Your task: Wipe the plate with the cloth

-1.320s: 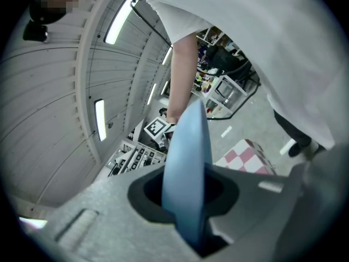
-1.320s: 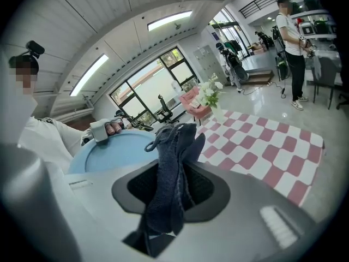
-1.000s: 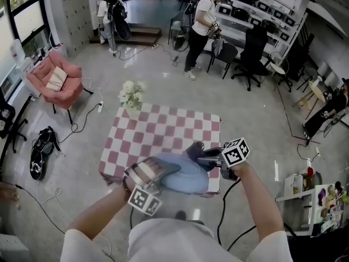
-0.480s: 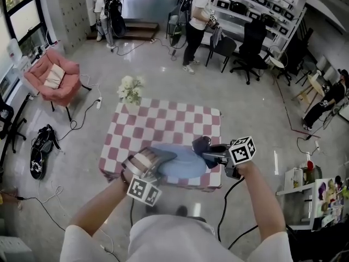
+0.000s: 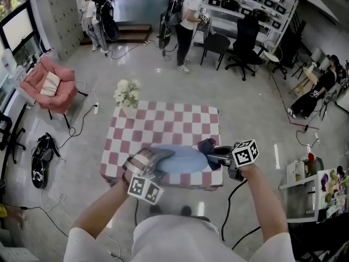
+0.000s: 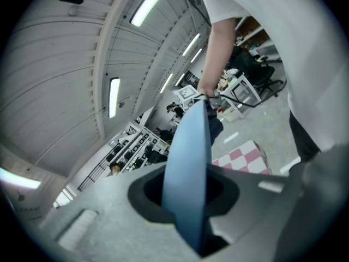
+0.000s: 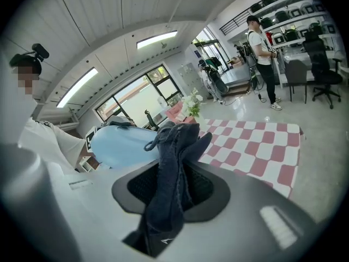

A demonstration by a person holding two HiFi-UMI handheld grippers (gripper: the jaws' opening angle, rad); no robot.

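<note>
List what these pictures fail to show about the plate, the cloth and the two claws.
1. Head view: whether the cloth touches the plate is too small to tell.
2. Left gripper view: the plate shows edge-on, so its faces, and any dirt on them, are hidden.
3. Right gripper view: the cloth bunched in the right claw hides where it meets the plate.
4. Head view: the left claw covers the plate's left rim.

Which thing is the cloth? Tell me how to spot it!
Find the pink-and-white checked table in the middle of the room. Above its near side is a pale blue plate, and at the plate's right end the right gripper pinches the cloth in its jaws. It is the only dark blue, crumpled, floppy thing there.
</note>
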